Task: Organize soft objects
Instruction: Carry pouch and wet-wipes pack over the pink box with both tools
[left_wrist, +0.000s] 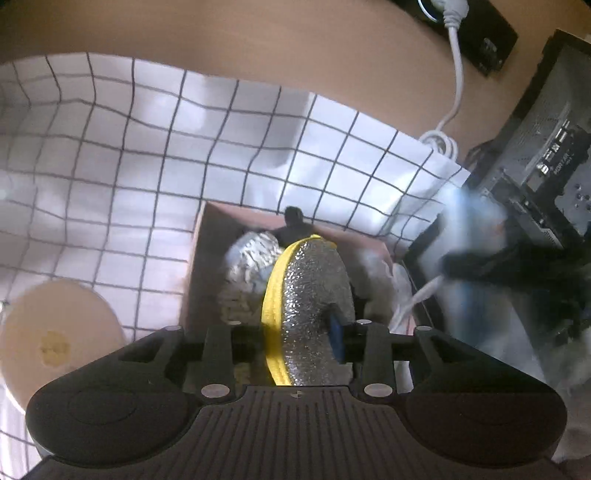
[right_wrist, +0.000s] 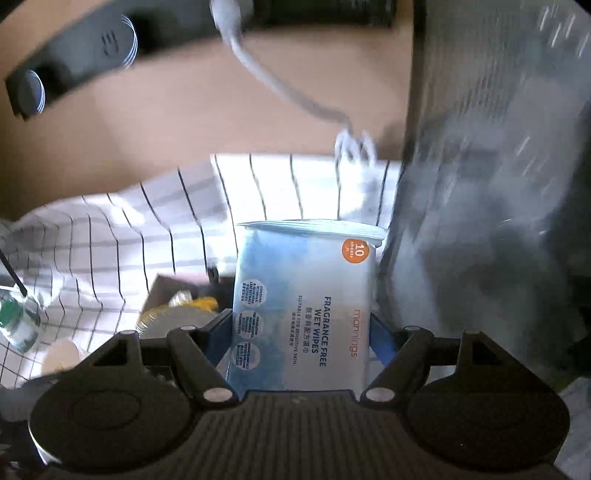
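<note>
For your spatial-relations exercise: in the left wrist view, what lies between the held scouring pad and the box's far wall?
A silver scrubber ball and a dark object, inside the cardboard box.

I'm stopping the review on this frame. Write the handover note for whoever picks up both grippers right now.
Left gripper: shut on the silver scrub pad with a yellow rim, held on edge above the open cardboard box.
Right gripper: shut on the wet wipes pack, off to the right of the box; view blurred.
Done: the box already holds a silvery bundle and other soft items, on the checked cloth.
Left: release the pad into the box, then probably the wipes.
</note>
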